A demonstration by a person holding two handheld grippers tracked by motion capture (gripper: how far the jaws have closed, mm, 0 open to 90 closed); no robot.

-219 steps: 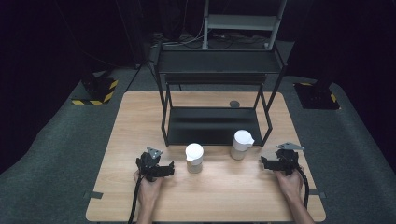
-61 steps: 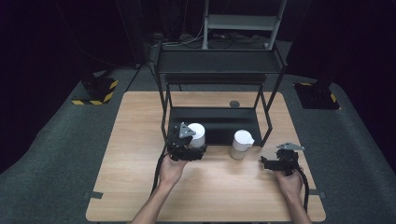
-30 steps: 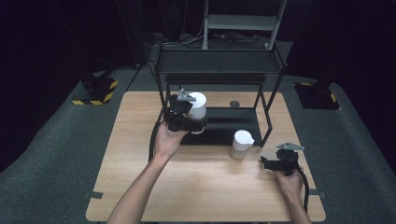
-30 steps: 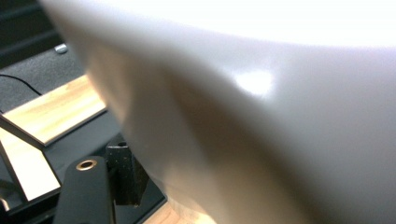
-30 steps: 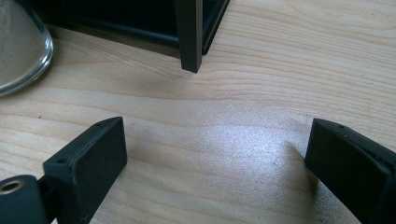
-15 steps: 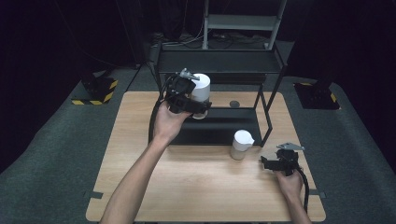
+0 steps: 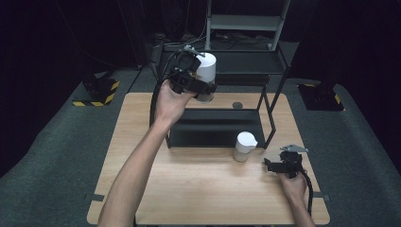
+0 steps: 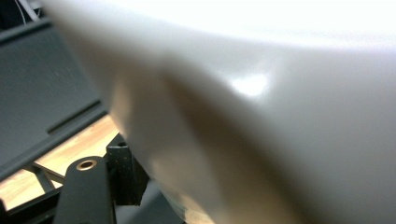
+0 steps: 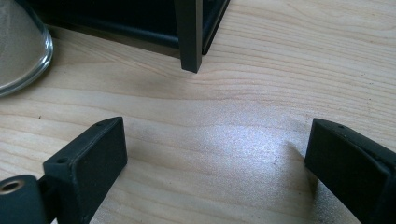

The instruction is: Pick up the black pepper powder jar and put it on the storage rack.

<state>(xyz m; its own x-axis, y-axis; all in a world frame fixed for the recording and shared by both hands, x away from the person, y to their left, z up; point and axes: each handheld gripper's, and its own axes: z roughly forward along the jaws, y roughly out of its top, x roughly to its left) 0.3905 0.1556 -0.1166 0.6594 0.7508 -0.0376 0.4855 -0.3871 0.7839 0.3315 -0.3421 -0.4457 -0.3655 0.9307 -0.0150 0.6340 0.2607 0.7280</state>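
Above the top shelf of the black rack (image 7: 246, 64), your left tongs (image 7: 197, 78) hold a white cup (image 7: 206, 71), clamped across its side, clear of the shelf and of the tabletop (image 7: 142, 142). In the left gripper view the cup's wall (image 8: 261, 121) crowds the lens, glossy and smooth, with a highlight on it. Expect it to be slick; judged by that shine, likely ceramic or hard plastic, stiff, and apt to chip if it knocks the rack's frame. Weight can't be read from here, though one hand carries it level. The grip sits mid-wall; low down near the base would give less tipping when you set it down. Your right tongs (image 9: 215, 154) rest low over the tabletop, spread wide with nothing between them, just short of a rack leg (image 9: 189, 35). A second white cup (image 7: 245, 145) stands on the tabletop in front of the rack, near the right tongs. A small dark disc (image 7: 237, 105) lies on the tabletop behind the lower shelf.
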